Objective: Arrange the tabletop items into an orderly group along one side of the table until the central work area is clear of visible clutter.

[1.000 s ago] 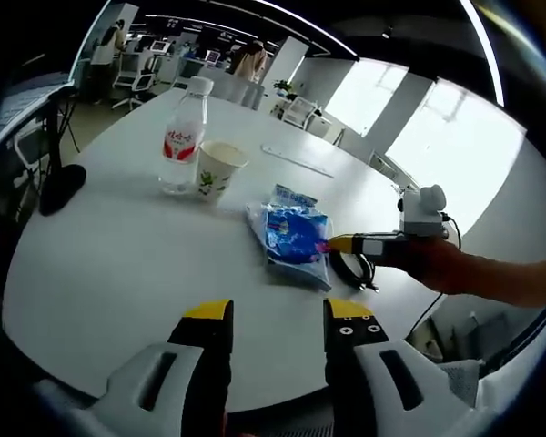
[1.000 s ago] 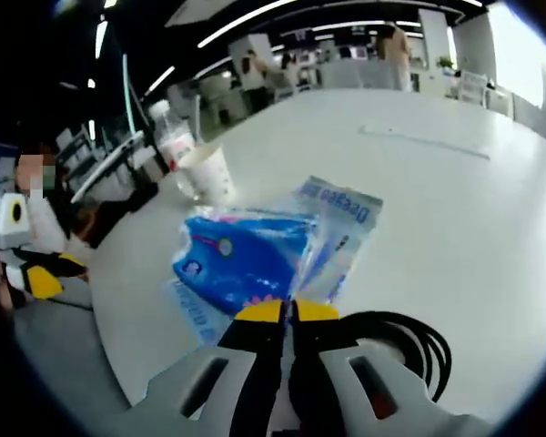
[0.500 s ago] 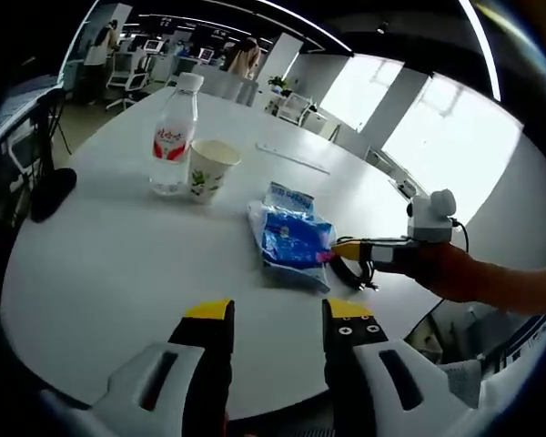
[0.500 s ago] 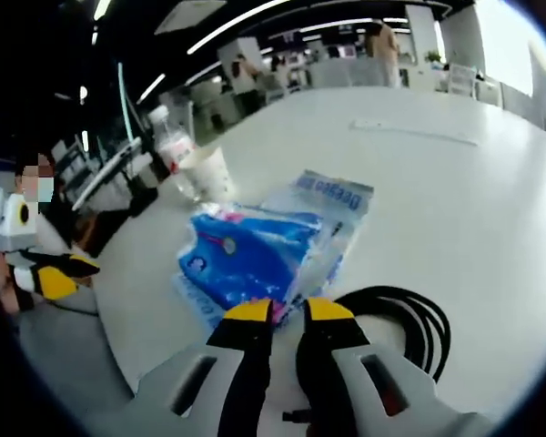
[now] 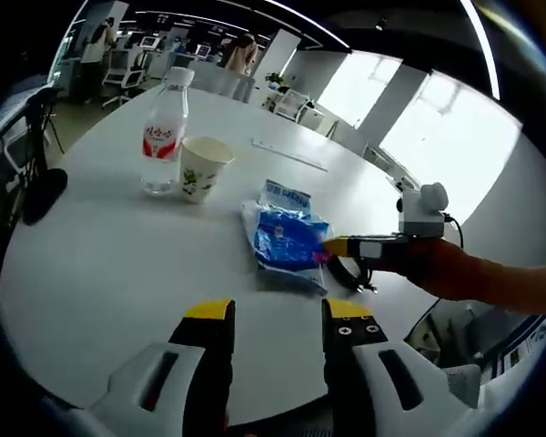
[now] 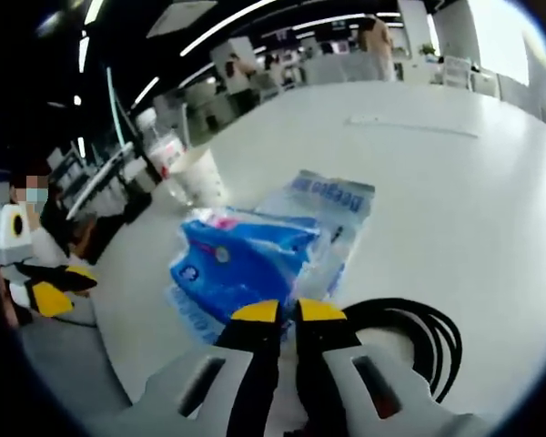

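- Since half a second ago, when its yellow-tipped jaws stood slightly apart, our right gripper [image 6: 285, 311] has clenched onto the near edge of the crinkly clear plastic bag of blue packets [image 6: 255, 255]; we judge the grip retaken, so the bag can be dragged toward the group.
- That bag lies mid-table on the round white tabletop [image 5: 100, 246], well apart from the clear plastic water bottle with a red label [image 5: 163, 132] and the white paper cup with a green print [image 5: 200, 168], which stand just beside each other toward the far side.
- Our left gripper [image 5: 275, 311] hovers released over the near table edge, jaws apart and holding nothing.
- A coiled black cable [image 6: 419, 332] lies just beside the bag, near the right gripper.
- How much film sits between the right jaws is hidden by the jaws themselves.
- The thin pale strip [image 5: 289, 155] farther across the table is too small for us to identify.
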Action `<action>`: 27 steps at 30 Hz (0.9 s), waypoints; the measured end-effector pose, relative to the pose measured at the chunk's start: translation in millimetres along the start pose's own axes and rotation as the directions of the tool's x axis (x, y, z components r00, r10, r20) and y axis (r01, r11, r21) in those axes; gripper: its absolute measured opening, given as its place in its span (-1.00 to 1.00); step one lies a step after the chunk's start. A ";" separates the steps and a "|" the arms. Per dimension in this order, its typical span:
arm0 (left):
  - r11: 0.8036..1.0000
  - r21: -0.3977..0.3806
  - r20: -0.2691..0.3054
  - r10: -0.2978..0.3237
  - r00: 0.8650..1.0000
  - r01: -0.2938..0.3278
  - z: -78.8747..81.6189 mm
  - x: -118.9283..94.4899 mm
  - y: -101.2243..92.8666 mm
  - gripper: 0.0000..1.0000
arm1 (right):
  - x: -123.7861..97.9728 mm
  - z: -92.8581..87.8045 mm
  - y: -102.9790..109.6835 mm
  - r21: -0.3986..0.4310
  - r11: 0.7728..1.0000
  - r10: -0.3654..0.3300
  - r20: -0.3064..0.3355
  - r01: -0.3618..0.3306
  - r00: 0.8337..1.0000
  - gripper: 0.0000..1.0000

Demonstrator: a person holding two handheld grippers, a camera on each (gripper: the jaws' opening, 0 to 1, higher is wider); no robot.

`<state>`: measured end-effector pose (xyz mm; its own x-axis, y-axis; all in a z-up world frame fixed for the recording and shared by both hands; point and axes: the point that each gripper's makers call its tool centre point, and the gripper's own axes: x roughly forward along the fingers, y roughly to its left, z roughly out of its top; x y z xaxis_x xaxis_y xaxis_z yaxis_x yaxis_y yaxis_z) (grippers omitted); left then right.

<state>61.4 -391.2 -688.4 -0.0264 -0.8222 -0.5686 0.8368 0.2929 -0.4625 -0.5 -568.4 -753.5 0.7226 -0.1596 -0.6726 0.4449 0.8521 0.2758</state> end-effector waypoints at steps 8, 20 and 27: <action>1.000 -0.027 0.005 0.012 1.000 -0.012 -1.6 -3.0 5.3 -0.27 | -10.6 18.9 -8.1 0.046 0.999 0.014 0.072 -0.018 0.997 -1.00; 1.000 -0.029 -0.001 0.006 1.000 -0.006 -3.4 0.1 2.1 -0.28 | -43.1 46.3 -45.0 0.065 0.997 -0.043 0.160 0.033 0.986 -1.00; 0.999 -0.033 -0.003 0.006 1.000 -0.006 -4.0 1.4 2.1 -0.28 | -62.2 53.2 -83.4 0.138 0.986 -0.115 0.196 0.089 0.974 -1.00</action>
<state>61.0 -389.8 -693.0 -0.0237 -0.8189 -0.5734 0.8182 0.3137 -0.4818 -54.4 -656.0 -698.1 0.7558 -0.3514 -0.5525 0.5765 0.7573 0.3070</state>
